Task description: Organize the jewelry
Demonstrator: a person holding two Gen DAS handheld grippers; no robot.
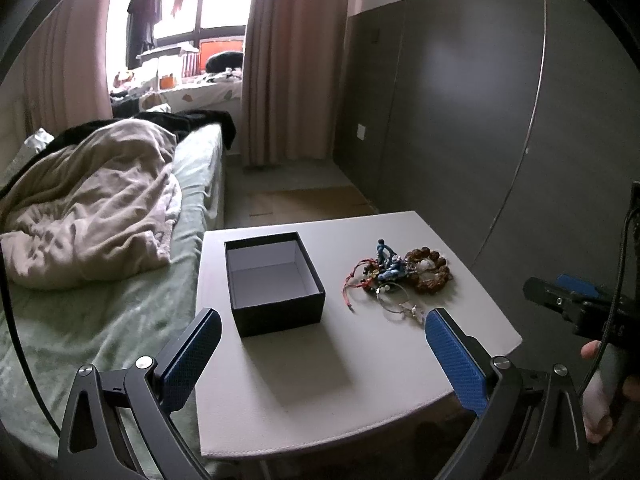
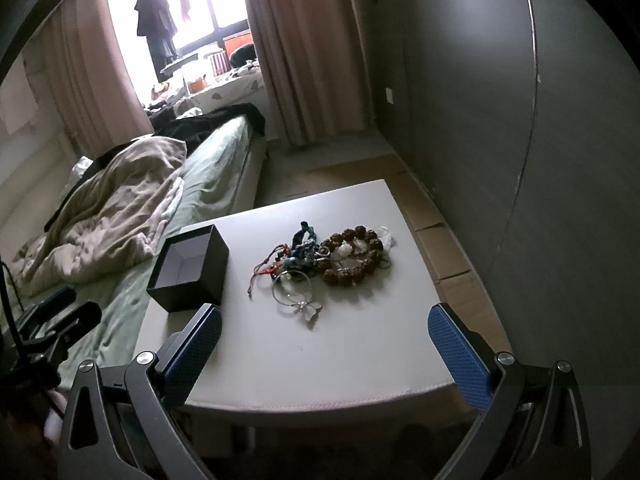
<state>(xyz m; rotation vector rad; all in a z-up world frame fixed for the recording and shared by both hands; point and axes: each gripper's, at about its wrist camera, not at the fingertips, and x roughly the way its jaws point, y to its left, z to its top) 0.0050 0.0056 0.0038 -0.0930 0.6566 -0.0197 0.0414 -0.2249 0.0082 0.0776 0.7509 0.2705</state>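
Jewelry [image 2: 320, 258] lies heaped on our white table [image 2: 320, 360], ahead of our right gripper [image 2: 325, 354], jaws apart, while our left gripper [image 1: 324, 360], equally spread, faces the open black box [image 1: 274, 282].

Dim room, blown-out window [image 1: 176, 4] backlight, soft shadows, heavy fisheye edge distortion.
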